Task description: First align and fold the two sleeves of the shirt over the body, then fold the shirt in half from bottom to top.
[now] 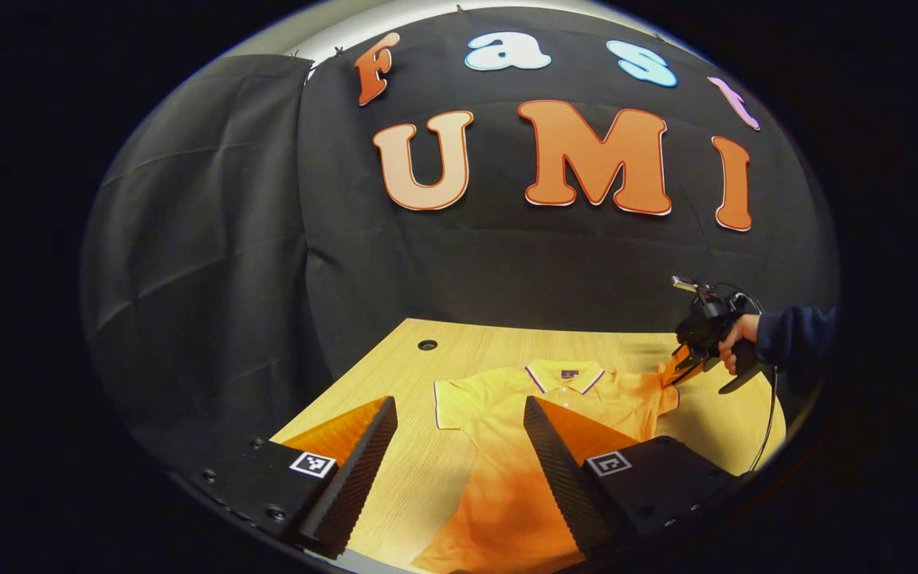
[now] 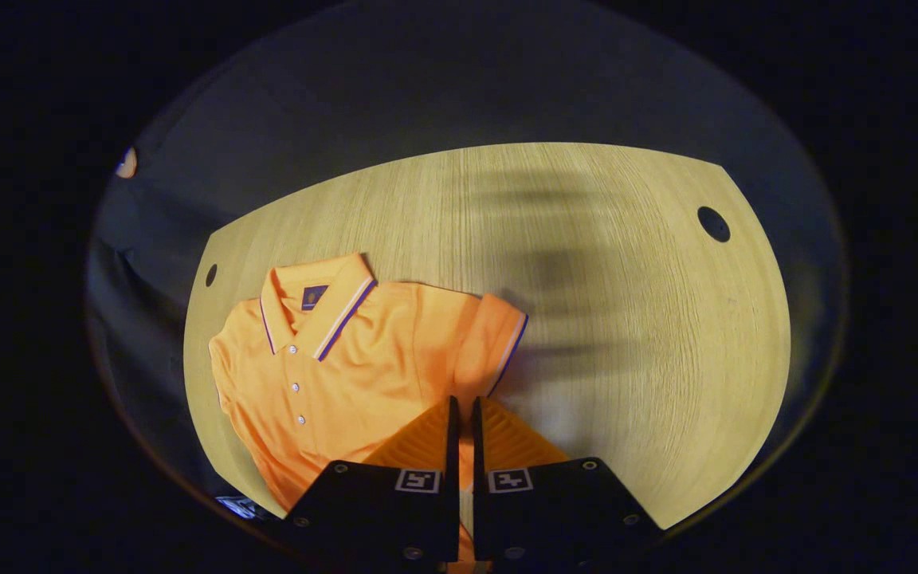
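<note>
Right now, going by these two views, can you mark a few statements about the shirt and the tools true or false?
1. The left tool is open, with nothing between its fingers. True.
2. The shirt is blue. False: it is orange.
3. The shirt lies on a wooden table. True.
4. The shirt is already folded in half. False: its body lies spread out, unfolded.
5. The right tool is closed on a sleeve. True.
</note>
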A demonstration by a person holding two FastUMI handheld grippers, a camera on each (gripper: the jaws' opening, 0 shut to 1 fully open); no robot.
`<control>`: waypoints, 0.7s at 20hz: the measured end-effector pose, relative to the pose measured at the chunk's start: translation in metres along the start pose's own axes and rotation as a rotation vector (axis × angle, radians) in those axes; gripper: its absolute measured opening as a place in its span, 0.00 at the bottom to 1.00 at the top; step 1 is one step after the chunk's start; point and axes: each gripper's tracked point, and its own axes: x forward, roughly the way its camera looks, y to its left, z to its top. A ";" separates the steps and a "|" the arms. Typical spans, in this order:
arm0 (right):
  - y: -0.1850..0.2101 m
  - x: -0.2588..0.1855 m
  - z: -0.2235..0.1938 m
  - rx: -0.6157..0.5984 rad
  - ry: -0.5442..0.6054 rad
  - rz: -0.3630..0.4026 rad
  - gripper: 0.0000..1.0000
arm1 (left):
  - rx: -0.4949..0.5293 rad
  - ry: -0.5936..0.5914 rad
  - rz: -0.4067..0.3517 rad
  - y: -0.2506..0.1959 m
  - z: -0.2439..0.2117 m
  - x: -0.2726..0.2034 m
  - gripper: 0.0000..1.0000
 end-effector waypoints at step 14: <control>0.081 -0.014 0.007 -0.016 0.022 0.249 0.23 | -0.009 0.037 0.010 0.000 -0.008 0.006 0.98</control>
